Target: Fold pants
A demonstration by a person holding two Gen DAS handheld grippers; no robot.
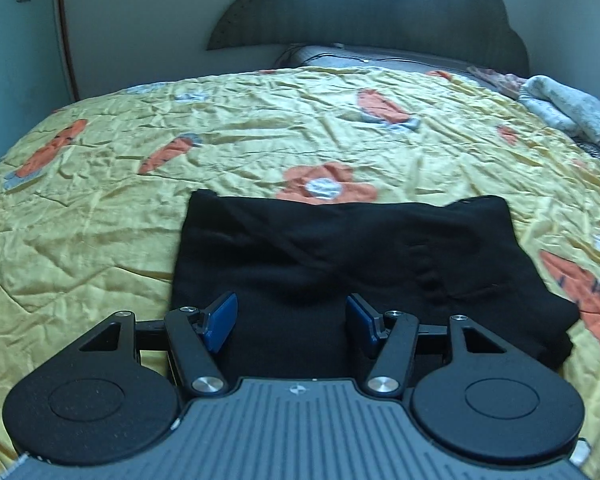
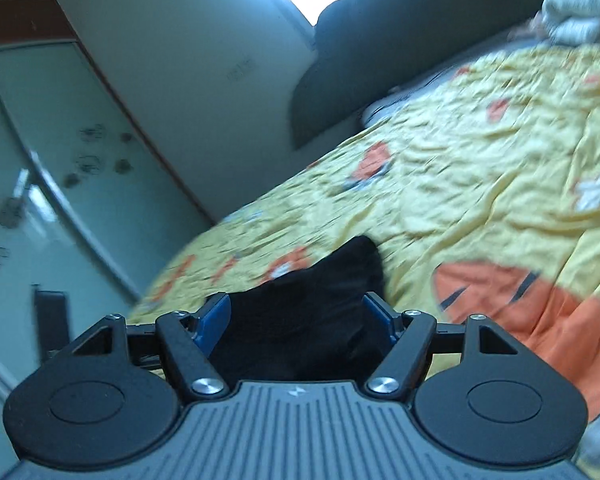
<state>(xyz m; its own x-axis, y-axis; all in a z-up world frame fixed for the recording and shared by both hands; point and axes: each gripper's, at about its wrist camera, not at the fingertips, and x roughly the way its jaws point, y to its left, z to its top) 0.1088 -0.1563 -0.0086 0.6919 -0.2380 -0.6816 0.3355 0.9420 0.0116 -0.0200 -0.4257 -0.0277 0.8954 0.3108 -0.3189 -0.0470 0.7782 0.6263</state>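
1. Pants (image 1: 340,264), black, are seen lying folded into a rough rectangle on the yellow flowered bedspread (image 1: 260,120), near the bed's close edge.
2. Left claw (image 1: 292,322) is held over the near part of the pants, angled down. Its jaws are spread wide, blue pads (image 1: 220,322) standing apart, nothing gripped.
3. Right claw (image 2: 296,316) is seen in a tilted, blurred view. Its jaws are spread wide too; black cloth (image 2: 320,300) shows between and beyond the pads (image 2: 214,320). Contact with the cloth cannot be told, but no pinch is seen.
4. A dark headboard (image 1: 360,12) is noted at the far end of the bed, with a pale bundle of cloth (image 1: 568,108) at the far right.
5. A glass door with flower decals (image 2: 60,152) is seen left of the bed.
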